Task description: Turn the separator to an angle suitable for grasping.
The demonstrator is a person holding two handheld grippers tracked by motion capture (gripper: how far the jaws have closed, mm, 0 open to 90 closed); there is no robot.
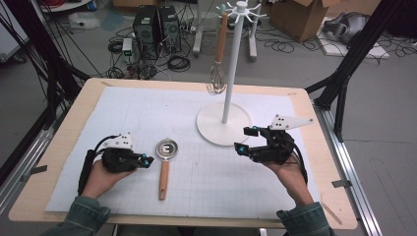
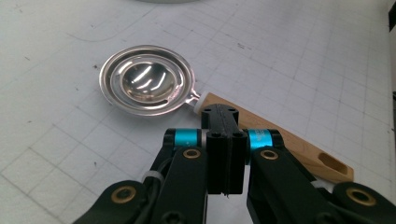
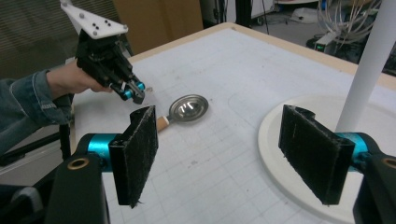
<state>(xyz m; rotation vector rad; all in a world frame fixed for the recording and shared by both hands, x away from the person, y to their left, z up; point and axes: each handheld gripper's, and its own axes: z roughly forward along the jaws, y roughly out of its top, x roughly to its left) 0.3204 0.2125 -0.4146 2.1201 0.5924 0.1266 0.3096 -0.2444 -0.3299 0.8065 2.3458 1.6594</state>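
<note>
On the table's [image 1: 59, 162] gridded white mat [image 1: 147, 113], the strainer spoon [image 1: 164, 162] lies at 7 o'clock of the white rack base [image 1: 211, 129]. Left tool [image 1: 146, 160] fully closed, empty, just beside it; right tool [image 1: 244, 138] wide, empty. Cables litter the grey floor [image 1: 295, 69] at 12 o'clock.

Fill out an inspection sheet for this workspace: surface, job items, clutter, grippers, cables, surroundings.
Surface: wooden table covered by a white gridded mat with small dark specks.
Job's things: strainer spoon, metal bowl and wooden handle, lying flat on the mat; whisk hanging from the white rack, whose round base stands on the mat.
Clutter: nothing seen on the table.
Grippers: left gripper shut, empty, its tips just beside the spoon's handle near the bowl; right gripper open, empty, in front of the rack base.
Cables: one trails from each gripper along the forearm; loose tangles lie on the floor beyond the table.
Surroundings: black frame struts, computer towers, cardboard box on the floor.
</note>
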